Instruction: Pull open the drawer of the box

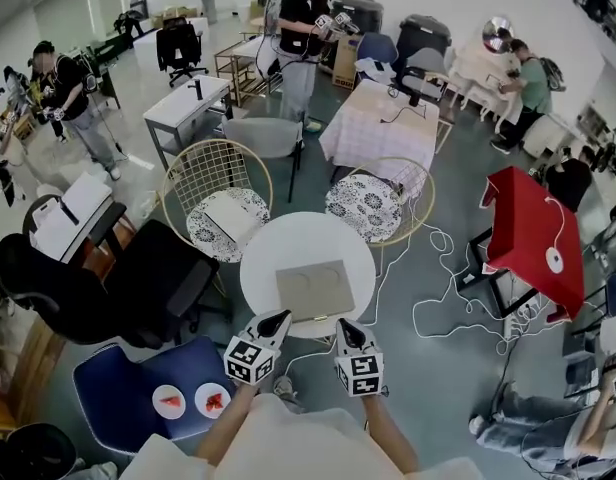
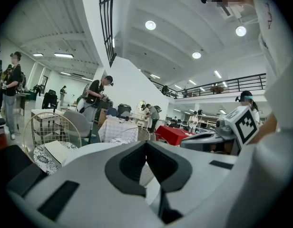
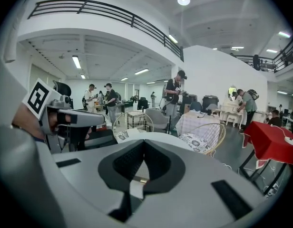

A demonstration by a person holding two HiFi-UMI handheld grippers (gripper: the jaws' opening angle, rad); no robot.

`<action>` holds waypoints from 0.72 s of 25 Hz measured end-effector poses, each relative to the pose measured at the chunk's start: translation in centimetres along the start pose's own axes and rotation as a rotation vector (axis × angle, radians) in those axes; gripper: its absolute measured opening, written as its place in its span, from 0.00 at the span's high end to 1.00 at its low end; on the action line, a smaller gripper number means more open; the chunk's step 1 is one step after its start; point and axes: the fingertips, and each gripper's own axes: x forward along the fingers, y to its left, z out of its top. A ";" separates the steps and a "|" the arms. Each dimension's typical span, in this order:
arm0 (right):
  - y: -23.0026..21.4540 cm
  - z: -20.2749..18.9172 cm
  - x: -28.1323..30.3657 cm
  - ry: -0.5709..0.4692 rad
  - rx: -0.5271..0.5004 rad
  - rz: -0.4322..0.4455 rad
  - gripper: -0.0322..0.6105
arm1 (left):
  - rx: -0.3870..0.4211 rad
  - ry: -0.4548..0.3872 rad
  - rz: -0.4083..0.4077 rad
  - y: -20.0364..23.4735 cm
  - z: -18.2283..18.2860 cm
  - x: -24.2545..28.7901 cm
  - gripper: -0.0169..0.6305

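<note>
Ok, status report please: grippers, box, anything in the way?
Left gripper, right gripper: shut, empty. Box on round table, untouched, looks closed. Nothing in the way.

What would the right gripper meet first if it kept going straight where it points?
The right gripper would probably meet the near side of the box on the round table first, though it might pass above.

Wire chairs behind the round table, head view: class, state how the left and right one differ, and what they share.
The left chair has a flat white item on its cushion; the right chair has a bare cushion. The left chair's wire back curves round its left side, the right chair's round its right. Both have gold wire frames and patterned cushions.
</note>
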 end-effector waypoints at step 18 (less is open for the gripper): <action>-4.6 -0.9 6.6 0.065 0.080 -0.059 0.93 | -0.036 0.096 0.010 7.0 -2.5 5.2 0.96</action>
